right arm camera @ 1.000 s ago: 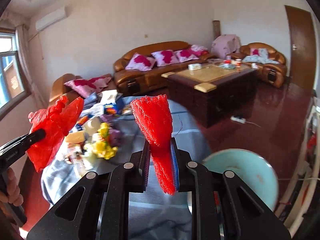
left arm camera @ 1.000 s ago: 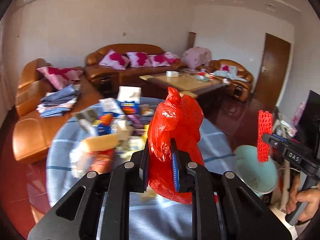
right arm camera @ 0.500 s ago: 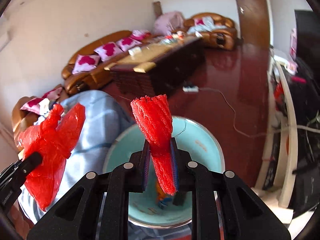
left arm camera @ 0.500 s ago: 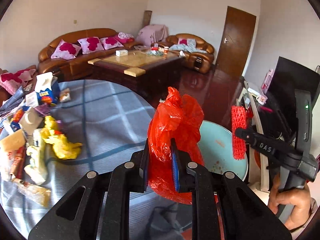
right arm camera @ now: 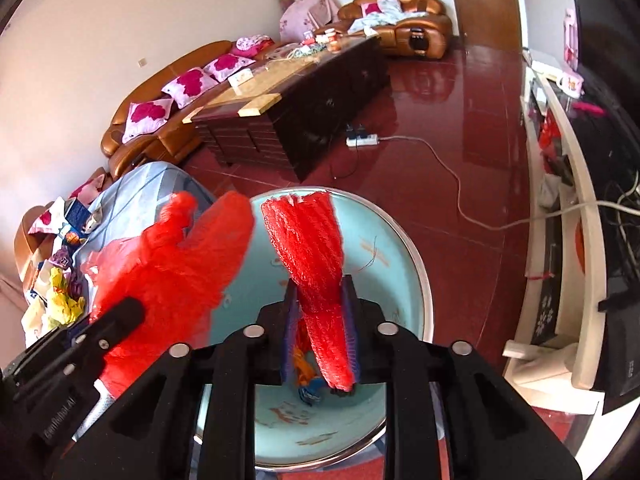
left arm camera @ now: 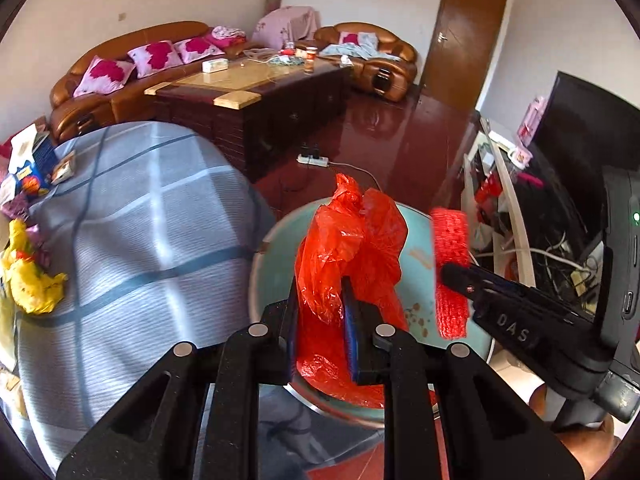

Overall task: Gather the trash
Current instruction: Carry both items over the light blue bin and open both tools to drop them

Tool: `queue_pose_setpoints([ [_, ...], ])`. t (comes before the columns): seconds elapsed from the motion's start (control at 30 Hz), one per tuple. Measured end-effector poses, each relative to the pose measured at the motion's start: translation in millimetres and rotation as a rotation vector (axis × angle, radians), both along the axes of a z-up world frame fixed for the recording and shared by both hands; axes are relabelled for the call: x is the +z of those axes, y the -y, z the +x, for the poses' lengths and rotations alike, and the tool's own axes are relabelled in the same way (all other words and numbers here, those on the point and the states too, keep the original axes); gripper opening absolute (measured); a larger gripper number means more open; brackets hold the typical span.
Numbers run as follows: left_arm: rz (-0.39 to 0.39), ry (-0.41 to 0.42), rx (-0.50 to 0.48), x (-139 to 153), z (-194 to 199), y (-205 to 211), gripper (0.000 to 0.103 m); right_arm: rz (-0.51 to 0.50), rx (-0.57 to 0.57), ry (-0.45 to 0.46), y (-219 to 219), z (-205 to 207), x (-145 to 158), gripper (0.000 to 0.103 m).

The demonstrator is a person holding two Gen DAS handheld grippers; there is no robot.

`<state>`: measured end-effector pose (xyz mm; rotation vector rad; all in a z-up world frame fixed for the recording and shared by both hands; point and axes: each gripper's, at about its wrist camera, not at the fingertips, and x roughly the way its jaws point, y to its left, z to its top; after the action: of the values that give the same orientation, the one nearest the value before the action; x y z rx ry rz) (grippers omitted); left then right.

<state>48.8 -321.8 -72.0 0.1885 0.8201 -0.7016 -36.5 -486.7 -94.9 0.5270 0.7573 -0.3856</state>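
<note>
Left wrist view, lower centre: left hand-held gripper (left arm camera: 322,332), jaws clamped on a crumpled red plastic bag (left arm camera: 348,264) that rises above the fingers and hangs in front of a light-blue basin (left arm camera: 260,280). Right of the frame: right hand-held gripper (left arm camera: 450,276), gripped on a red mesh net (left arm camera: 450,256) standing upright, also over the basin. Left half of the frame: surface covered in a blue checked cloth (left arm camera: 132,240); a yellow wrapper (left arm camera: 28,280) and small cartons lie at its far left edge.

Right wrist view, lower centre: right hand-held gripper (right arm camera: 320,344), pads pressed tight on the red mesh net (right arm camera: 312,264) — the net fans out above the fingers, directly over the basin (right arm camera: 404,264). Inside the basin, under the net, a few small scraps in orange and blue, too small to identify. Left of the frame: left hand-held gripper (right arm camera: 112,320) with the red plastic bag (right arm camera: 172,264), blurred, at the basin's left rim.

Background, both views: brown leather sofa (left arm camera: 132,64) with pink cushions, dark coffee table (left arm camera: 256,96), glossy red floor (right arm camera: 460,184).
</note>
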Motion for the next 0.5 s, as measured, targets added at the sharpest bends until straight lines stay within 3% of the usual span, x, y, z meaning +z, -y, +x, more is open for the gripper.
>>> queue_pose_setpoints([
  [0.03, 0.003, 0.002, -0.004, -1, -1, 3, 0.024, 0.013, -0.006, 0.007, 2, -1, 0, 0.027],
  [0.1, 0.016, 0.022, -0.005, 0, -6, 7, 0.050, 0.023, -0.011, 0.011, 6, -1, 2, 0.028],
  [0.23, 0.023, 0.067, 0.003, 7, -11, 5, 0.060, 0.003, -0.024, 0.041, 5, -5, 14, 0.028],
  [0.3, 0.019, 0.078, 0.028, 11, -10, 1, 0.071, -0.003, -0.034, 0.057, 5, -7, 20, 0.030],
  [0.37, 0.020, 0.089, 0.040, 14, -10, -1, 0.075, -0.014, -0.033, 0.065, 5, -7, 24, 0.038],
  [0.43, 0.029, 0.095, 0.048, 15, -9, 0, 0.078, -0.026, -0.025, 0.051, 4, -5, 23, 0.053],
  [0.5, 0.033, 0.099, 0.055, 15, -8, -3, 0.079, -0.026, -0.027, 0.039, 3, -4, 20, 0.057],
])
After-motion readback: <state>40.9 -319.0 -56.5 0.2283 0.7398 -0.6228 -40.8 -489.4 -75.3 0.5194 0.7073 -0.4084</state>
